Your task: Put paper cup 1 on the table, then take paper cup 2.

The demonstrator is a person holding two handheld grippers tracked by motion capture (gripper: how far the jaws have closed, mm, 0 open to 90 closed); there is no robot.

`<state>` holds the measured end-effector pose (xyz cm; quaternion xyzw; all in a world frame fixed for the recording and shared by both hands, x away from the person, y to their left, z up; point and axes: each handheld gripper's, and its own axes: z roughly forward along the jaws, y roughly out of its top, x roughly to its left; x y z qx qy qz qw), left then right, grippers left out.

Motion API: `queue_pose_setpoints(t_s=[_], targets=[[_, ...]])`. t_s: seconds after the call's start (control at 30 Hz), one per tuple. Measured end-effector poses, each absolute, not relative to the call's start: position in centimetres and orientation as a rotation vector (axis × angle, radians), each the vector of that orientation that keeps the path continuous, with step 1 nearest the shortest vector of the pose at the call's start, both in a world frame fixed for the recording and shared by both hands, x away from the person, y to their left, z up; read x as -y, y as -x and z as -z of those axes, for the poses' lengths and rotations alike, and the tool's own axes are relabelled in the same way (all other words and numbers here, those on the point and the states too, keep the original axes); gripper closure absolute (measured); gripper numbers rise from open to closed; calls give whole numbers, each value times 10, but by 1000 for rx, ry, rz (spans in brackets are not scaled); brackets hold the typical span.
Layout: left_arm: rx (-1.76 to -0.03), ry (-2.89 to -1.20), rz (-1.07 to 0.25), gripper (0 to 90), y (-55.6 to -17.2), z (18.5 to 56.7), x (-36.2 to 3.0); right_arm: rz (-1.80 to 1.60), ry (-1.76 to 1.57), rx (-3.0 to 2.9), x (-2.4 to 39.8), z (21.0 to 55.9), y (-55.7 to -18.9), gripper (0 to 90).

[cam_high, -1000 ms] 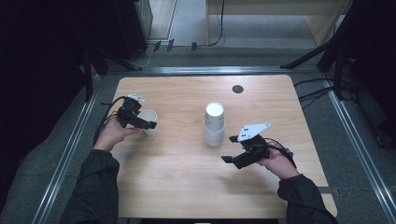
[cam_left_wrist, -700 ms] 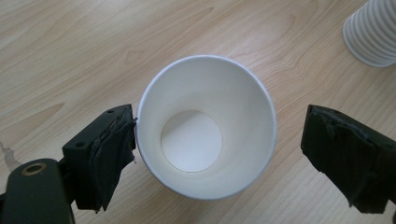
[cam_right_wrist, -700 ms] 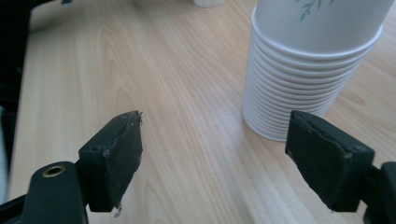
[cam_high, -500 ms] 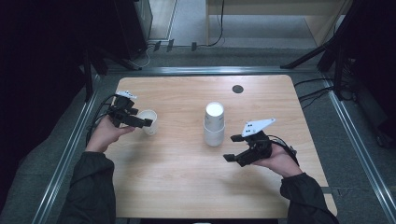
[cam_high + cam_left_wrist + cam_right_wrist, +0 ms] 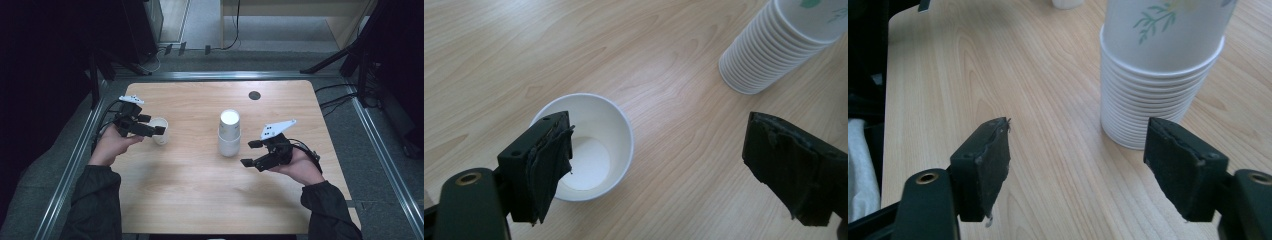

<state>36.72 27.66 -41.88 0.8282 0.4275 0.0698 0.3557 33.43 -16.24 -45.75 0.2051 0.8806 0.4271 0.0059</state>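
Observation:
A single white paper cup (image 5: 160,131) stands upright on the wooden table (image 5: 190,200) at the left. My left gripper (image 5: 156,126) hovers just above it; its jaws have just been closing a little but stand wide, and no pad touches the cup. In the left gripper view the cup (image 5: 596,150) sits below the left jaw. A stack of upside-down paper cups (image 5: 229,134) stands mid-table. My right gripper (image 5: 248,153) is to its right, jaws just narrowed, open with nothing between them. In the right gripper view the stack (image 5: 1158,75) is ahead of the gripper (image 5: 1078,165).
A small dark round hole (image 5: 254,95) lies in the table near its far edge. Metal rails (image 5: 75,165) run along the table's sides, and cables (image 5: 340,100) trail off at the right. Bare wood lies between the cup and the stack and along the near edge.
My left gripper has lifted a little off the single cup, which stays on the table. My right gripper's jaws have narrowed slightly; that hand has hardly moved.

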Motion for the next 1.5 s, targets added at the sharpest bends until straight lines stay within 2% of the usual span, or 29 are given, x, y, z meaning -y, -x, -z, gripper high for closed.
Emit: queue_pose_setpoints(t_s=[0.13,0.37,0.63,0.9,1.07,1.5], targets=[[-1086,-2139,-175,127,-364,417,-271,-1325,-630,-2748,163,454,-338,349],[-1004,-2154,-148,128,-361,415,-260,-1323,-664,-2742,166,451,-347,406],[-959,-2162,-116,129,-360,422,-251,-1319,-688,-2713,171,444,-359,404],[-923,-2184,-112,130,-358,424,-239,-1282,-663,-2717,174,437,-371,363],[-902,-2190,-112,131,-357,426,-235,-1227,-587,-2740,168,428,-376,378],[-842,-2215,-88,134,-352,434,-220,-1122,-495,-2817,148,409,-393,309]])
